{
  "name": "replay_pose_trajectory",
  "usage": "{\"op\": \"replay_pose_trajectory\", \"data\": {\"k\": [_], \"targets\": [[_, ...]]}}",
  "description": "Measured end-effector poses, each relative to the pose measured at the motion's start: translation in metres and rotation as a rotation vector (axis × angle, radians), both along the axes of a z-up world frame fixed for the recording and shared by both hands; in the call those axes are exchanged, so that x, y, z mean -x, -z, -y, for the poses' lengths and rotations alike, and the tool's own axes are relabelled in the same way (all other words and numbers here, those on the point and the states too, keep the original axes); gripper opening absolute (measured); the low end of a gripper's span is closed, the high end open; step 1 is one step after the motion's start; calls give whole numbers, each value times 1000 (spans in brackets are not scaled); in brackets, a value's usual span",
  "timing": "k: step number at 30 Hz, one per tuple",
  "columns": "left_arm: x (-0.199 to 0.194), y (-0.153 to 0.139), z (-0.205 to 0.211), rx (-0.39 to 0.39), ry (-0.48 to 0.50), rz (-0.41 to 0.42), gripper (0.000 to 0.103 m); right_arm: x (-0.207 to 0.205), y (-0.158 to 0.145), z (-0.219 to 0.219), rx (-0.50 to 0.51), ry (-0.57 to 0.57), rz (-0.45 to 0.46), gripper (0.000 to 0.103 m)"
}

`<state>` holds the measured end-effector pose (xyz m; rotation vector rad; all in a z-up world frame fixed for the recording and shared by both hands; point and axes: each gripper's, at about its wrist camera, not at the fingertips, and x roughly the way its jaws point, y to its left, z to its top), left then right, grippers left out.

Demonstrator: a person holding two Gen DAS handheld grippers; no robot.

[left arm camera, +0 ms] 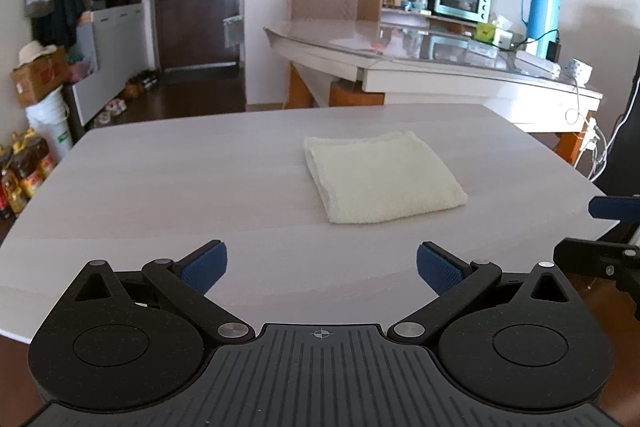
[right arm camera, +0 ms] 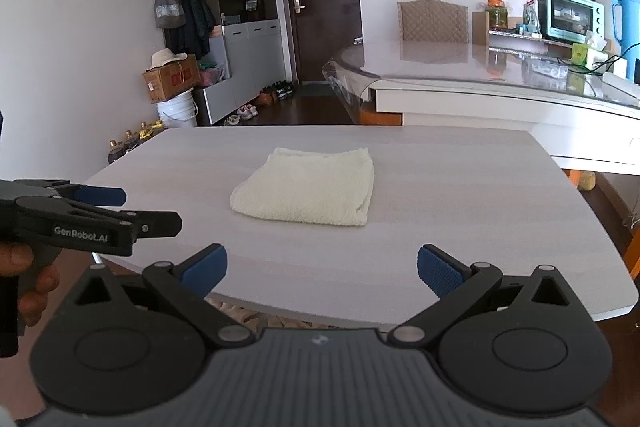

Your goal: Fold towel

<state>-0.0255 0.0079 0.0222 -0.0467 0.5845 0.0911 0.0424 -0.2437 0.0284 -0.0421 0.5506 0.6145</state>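
The towel (left arm camera: 380,179) lies folded into a compact rectangle near the table's (left arm camera: 160,187) centre. My left gripper (left arm camera: 322,267) and right gripper (right arm camera: 322,267) are both released, empty, at the near edge. Folding appears complete; next, verify squareness or withdraw

fluffy terry towel (left arm camera: 382,177), matt woodgrain table (left arm camera: 160,179)

one folded towel (left arm camera: 380,179), one table (left arm camera: 160,187), two tongs: left tongs (left arm camera: 322,267), right tongs (right arm camera: 322,269).

both wrist views face forward, sharing the towel (left arm camera: 382,179) mid-table
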Motion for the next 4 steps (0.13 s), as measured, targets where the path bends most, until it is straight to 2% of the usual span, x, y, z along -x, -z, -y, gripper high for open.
{"op": "replay_pose_trajectory", "data": {"k": [4], "targets": [[3,-4,4,-36,-18,28,103,0,-2,0,-3,2,5,103]]}}
